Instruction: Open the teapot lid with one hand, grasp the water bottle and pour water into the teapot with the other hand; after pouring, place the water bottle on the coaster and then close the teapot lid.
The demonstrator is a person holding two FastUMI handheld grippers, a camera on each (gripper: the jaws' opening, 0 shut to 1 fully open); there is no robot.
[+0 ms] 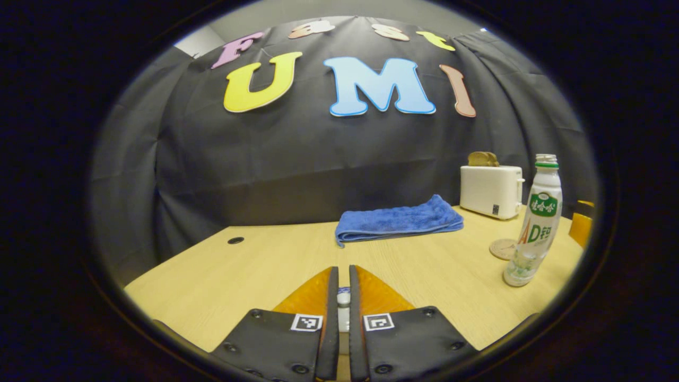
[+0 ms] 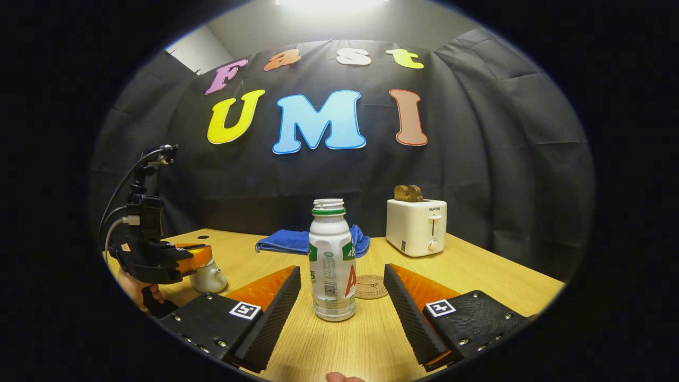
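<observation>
Right gripper view: the right gripper [image 2: 342,297] is open, its two fingers spread wide on either side of the water bottle [image 2: 331,260] without touching it. The water bottle stands upright and uncapped on the wooden tabletop [image 2: 477,276]. A round coaster [image 2: 371,286] lies flat just behind the bottle, to its right. At the left edge, the left gripper [image 2: 199,254] sits directly over the white teapot [image 2: 208,278], with a hand [image 2: 139,292] holding the device from below. A folded blue towel [image 2: 289,241] lies near the back wall, and a white toaster [image 2: 416,227] with two bread slices [image 2: 408,193] in its slots stands to the right of it.

Left gripper view: the left gripper [image 1: 343,289] has its fingers nearly together, with a small white part, apparently the teapot lid knob [image 1: 344,300], in the narrow gap between them; full contact by both fingers cannot be confirmed. The water bottle [image 1: 536,223] stands at the right, with the coaster [image 1: 501,248] just beside its base.
</observation>
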